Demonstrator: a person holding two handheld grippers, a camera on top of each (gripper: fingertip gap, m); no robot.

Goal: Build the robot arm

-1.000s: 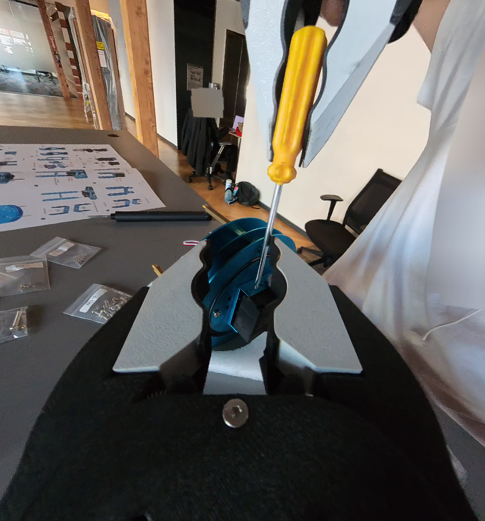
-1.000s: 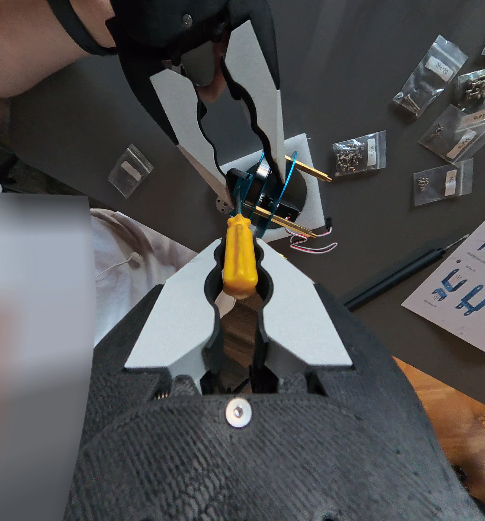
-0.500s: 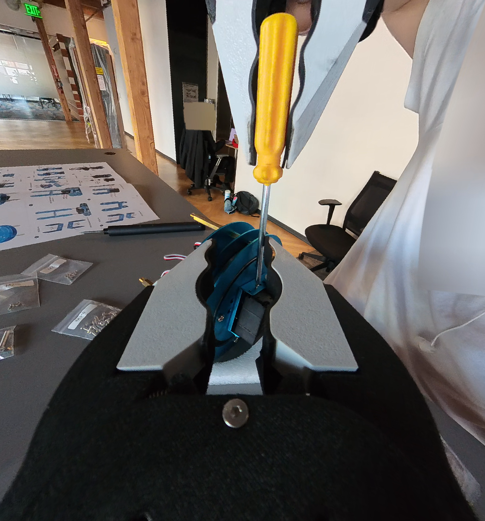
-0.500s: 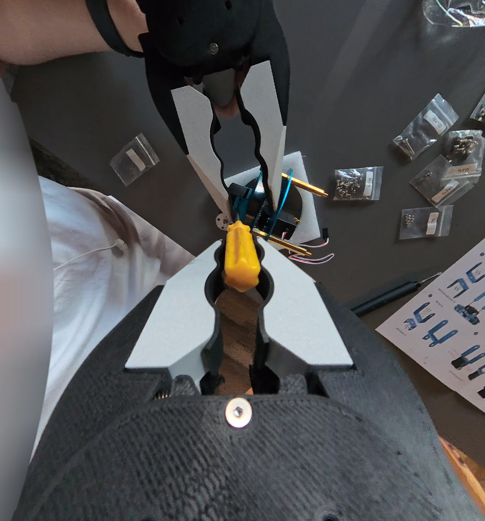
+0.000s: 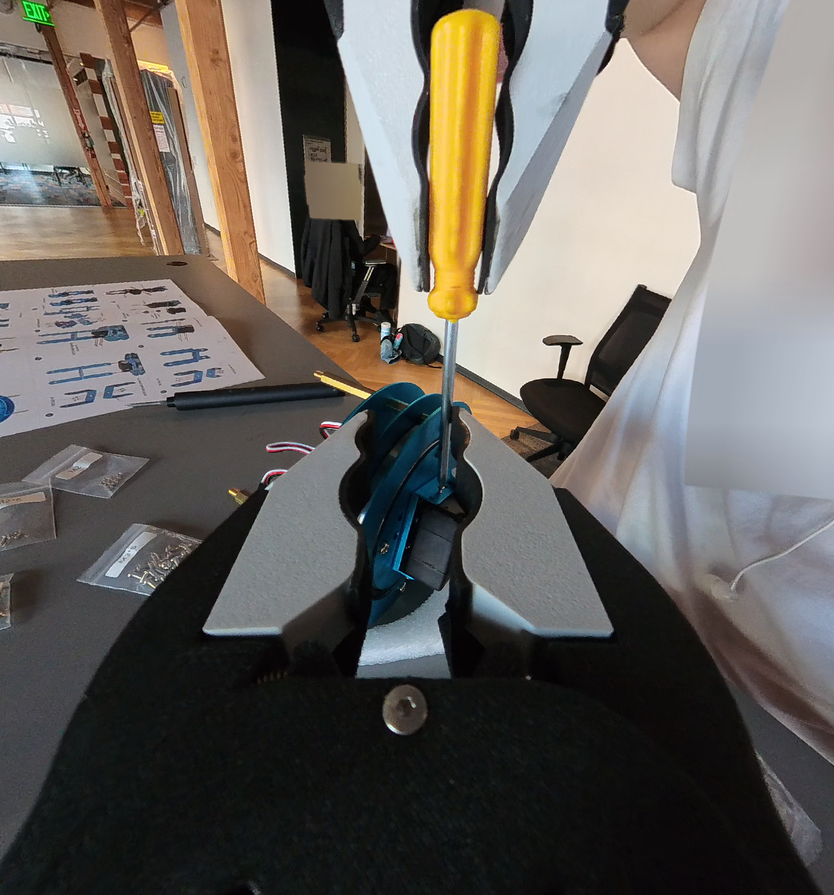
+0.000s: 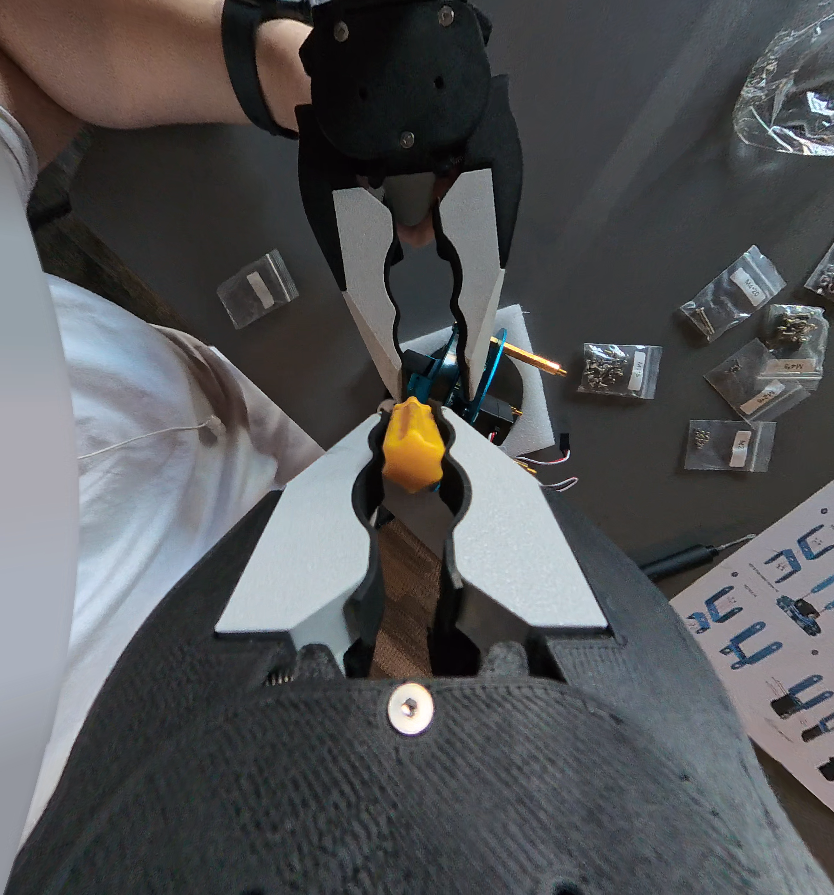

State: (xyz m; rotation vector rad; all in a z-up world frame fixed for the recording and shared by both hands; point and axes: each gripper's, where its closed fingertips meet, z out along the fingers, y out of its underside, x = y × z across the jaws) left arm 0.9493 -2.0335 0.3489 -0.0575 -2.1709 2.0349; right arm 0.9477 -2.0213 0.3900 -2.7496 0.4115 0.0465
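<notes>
My left gripper is shut on a blue metal disc assembly with a black servo block. The assembly stands on edge over a white foam pad on the dark table. My right gripper is shut on the yellow handle of a screwdriver and comes down from above, as the left wrist view shows. The screwdriver stands nearly upright. Its steel tip rests on a blue bracket at the top of the servo. Brass standoffs stick out of the discs.
Several small bags of screws lie on the table to the left of the assembly. A black pen-like tool and printed instruction sheets lie beyond. The person's white shirt is close on the right, at the table edge. Left tips to right tips: about 5 cm.
The screwdriver has swung from a tilt to nearly upright, with its tip staying on the same bracket. The right gripper now sits more directly above. The left gripper keeps hold of the assembly.
</notes>
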